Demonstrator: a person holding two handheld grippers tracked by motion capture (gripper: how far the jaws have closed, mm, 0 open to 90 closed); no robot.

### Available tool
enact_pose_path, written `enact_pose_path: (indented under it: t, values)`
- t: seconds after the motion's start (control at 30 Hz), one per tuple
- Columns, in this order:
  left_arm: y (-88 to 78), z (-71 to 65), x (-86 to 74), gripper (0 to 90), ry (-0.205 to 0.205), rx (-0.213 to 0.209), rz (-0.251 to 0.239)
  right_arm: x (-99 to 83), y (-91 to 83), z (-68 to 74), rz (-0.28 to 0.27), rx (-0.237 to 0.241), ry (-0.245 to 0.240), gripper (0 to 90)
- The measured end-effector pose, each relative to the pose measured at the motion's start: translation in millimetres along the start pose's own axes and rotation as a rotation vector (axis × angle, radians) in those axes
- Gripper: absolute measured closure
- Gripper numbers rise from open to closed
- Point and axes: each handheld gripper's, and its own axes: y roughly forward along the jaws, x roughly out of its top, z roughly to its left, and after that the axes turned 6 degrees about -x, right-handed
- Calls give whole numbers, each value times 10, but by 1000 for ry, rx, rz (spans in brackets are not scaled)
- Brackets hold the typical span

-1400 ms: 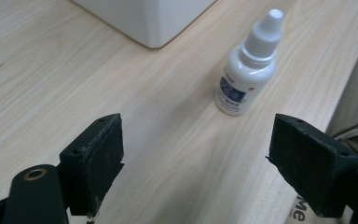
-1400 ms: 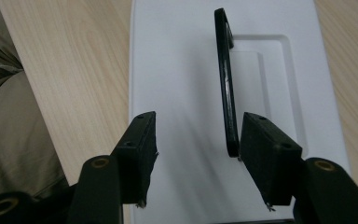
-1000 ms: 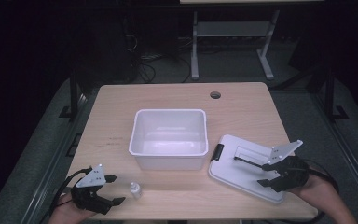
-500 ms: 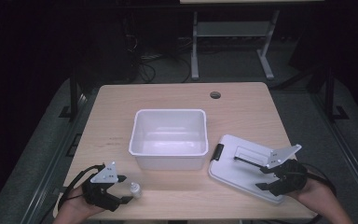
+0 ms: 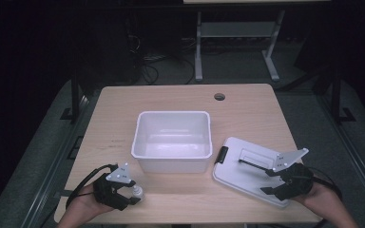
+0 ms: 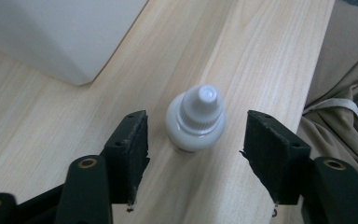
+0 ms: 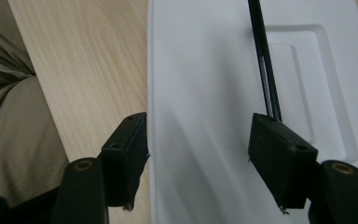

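Left gripper view: small white plastic dropper bottle (image 6: 196,119) upright on pale wooden table (image 6: 242,56), dead centre between the black pads (image 6: 129,154) of left gripper (image 6: 193,158), long axis vertical, cap up. Jaws just closing in, still ajar, no contact yet. White plastic tub (image 6: 51,32) beyond. Right gripper (image 7: 198,158) far off, released over flat white lid (image 7: 205,93).

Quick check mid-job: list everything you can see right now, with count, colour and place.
dropper bottle: 1, white, upright near the table's front left edge, between the left jaws, pads not touching it
bin: 1, white, open, mid-table
lid: 1, white with black latch, flat to the right of the bin
table: 1, light wood, round hole at the back
left gripper: 1, black, jaws have just been closing around the bottle
right gripper: 1, black, open over the lid's near edge, jaws have just been opening
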Motion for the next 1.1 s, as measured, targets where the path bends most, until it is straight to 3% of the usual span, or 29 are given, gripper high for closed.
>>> enact_pose_path:
  t: [0.53, 1.1]
  values:
    - [89, 42, 158, 522, 23, -6, 84, -15, 32, -15, -7, 3, -2, 357]
    - [115, 38, 190, 592, 36, -15, 94, -57, 35, -35, -11, 6, 13, 356]
